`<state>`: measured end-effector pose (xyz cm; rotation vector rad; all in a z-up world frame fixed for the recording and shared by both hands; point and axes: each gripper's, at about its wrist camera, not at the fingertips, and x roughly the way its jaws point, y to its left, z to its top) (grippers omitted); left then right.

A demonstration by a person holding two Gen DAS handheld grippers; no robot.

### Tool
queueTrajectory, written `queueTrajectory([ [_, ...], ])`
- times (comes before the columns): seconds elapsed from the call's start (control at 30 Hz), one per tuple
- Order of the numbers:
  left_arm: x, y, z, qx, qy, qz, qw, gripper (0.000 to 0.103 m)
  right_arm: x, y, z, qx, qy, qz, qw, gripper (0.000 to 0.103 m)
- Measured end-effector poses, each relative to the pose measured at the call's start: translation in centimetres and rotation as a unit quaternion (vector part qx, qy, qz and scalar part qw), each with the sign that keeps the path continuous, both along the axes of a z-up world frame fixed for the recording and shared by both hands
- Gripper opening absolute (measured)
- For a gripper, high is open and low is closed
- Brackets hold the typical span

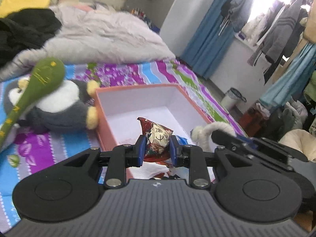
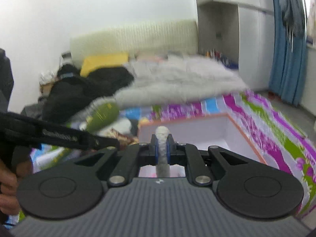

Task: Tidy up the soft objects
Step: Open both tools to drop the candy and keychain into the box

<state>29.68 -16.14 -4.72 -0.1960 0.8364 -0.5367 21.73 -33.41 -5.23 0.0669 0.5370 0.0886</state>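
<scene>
My left gripper (image 1: pixel 157 147) is shut on a red patterned pouch (image 1: pixel 158 136) and holds it over the near edge of an open orange box with a white inside (image 1: pixel 110 106). My right gripper (image 2: pixel 162 146) is shut on a white rope toy (image 2: pixel 162 134), held above the same box (image 2: pixel 246 136). In the left wrist view the rope toy (image 1: pixel 209 130) and the right gripper show at the right. A grey and white plush penguin (image 1: pixel 59 106) lies left of the box with a green plush stick (image 1: pixel 39 83) across it.
The box sits on a striped purple, blue and green bedsheet (image 1: pixel 138 71). A grey duvet (image 1: pixel 110 39) and black clothes (image 1: pixel 23 31) lie further back. Blue curtains (image 1: pixel 209 39), hanging clothes and a white bin (image 1: pixel 233 98) stand to the right of the bed.
</scene>
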Motion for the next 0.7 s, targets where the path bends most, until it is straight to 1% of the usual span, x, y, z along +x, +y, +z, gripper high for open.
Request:
queueTrajectory([
  [0.03, 0.6, -0.8, -0.3, 0.006, 0.005, -0.015, 0.9999, 0.03, 0.4, -0.4, -0.3, 0.001, 0.011, -0.003, 1.0, 0.011],
  [0.07, 1.3, -1.7, -0.6, 0.018, 0.008, -0.028, 0.9994, 0.03, 1.1, -1.2, -0.9, 0.017, 0.029, -0.005, 0.999, 0.011],
  [0.1, 1.9, -2.5, -1.0, 0.033, 0.014, -0.029, 0.9989, 0.03, 1.6, -2.1, -1.4, 0.035, 0.045, -0.008, 0.998, 0.011],
  [0.13, 2.6, -3.3, -1.4, 0.044, 0.019, -0.035, 0.9982, 0.03, 2.0, -2.6, -1.9, 0.041, 0.056, -0.016, 0.997, 0.011],
  [0.23, 4.1, -5.1, -2.9, 0.063, 0.035, -0.052, 0.996, 0.03, 2.8, -3.6, -3.2, 0.02, 0.072, -0.038, 0.996, 0.011],
  [0.33, 5.4, -6.5, -4.8, 0.091, 0.047, -0.059, 0.993, 0.03, 3.7, -5.0, -4.8, 0.028, 0.096, -0.054, 0.993, 0.011],
  [0.4, 6.3, -7.2, -6.2, 0.097, 0.068, -0.065, 0.9908, 0.03, 4.1, -5.6, -5.9, 0.021, 0.111, -0.064, 0.992, 0.012],
  [0.53, 7.5, -7.8, -8.4, 0.106, 0.091, -0.059, 0.9884, 0.03, 4.5, -6.6, -8.2, 0.027, 0.143, -0.08, 0.986, 0.013],
  [0.63, 7.7, -8.2, -9.1, 0.113, 0.096, -0.064, 0.9868, 0.03, 4.5, -6.9, -9.5, 0.033, 0.156, -0.08, 0.984, 0.013],
  [0.7, 7.6, -8.4, -8.9, 0.124, 0.091, -0.063, 0.9861, 0.031, 4.5, -7.0, -10.0, 0.04, 0.161, -0.079, 0.983, 0.015],
])
